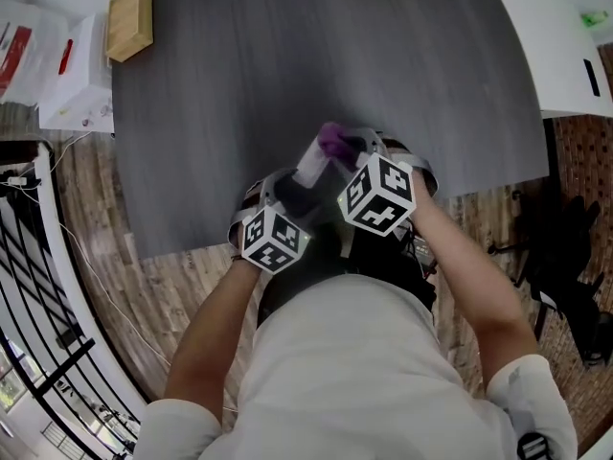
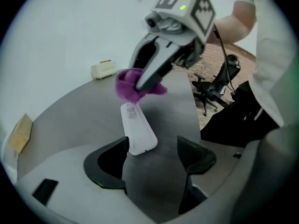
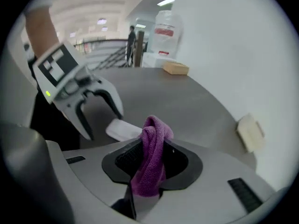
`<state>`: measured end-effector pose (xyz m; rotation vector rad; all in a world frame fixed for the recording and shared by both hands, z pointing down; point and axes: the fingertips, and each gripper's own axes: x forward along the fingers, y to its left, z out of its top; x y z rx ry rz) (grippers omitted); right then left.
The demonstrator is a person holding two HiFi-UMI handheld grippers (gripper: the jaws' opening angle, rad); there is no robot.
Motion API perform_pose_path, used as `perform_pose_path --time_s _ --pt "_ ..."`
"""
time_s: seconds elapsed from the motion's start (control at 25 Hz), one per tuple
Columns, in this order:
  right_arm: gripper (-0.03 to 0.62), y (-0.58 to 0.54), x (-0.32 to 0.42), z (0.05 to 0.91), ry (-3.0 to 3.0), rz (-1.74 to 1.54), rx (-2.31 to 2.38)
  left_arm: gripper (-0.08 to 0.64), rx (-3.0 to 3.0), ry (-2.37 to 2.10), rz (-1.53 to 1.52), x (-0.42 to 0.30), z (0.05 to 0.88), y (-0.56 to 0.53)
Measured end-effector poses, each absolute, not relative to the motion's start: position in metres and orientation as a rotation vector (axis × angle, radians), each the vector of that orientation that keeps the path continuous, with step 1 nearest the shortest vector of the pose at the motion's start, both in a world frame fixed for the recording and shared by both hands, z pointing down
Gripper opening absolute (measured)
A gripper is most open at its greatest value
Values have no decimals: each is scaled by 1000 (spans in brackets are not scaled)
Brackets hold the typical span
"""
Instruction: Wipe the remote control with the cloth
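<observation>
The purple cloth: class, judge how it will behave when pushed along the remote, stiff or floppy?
Probably floppy: the purple cloth folds and droops from the shut jaws of the right gripper. Likely soft and non-slip: its weave looks looped.

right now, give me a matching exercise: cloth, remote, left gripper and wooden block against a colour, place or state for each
1 purple cloth
2 remote control
3 left gripper
4 wooden block

a jaws apart
b white
c at the far left corner of the table
d clamped in the right gripper

Pairs: 1-d, 2-b, 3-a, 4-c
</observation>
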<state>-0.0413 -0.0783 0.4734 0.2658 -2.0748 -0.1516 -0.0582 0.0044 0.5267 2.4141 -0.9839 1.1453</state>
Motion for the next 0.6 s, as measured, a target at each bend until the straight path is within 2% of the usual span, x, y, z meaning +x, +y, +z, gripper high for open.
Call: perform_pose_path --time_s 0.16,0.36,0.44,0.6 --pt "114 -104 -41 499 -1832 -481 196 339 2359 -1036 1162 -56 534 11" --pt "114 -33 -67 500 -1843 -661 14 337 2354 -1015 1139 -55 539 5" --pt "114 0 -74 503 -1938 -526 2 337 2343 -1027 1115 -57 539 7" --pt "110 35 -73 497 -2138 41 -28 339 2330 -1014 1044 -58 539 11"
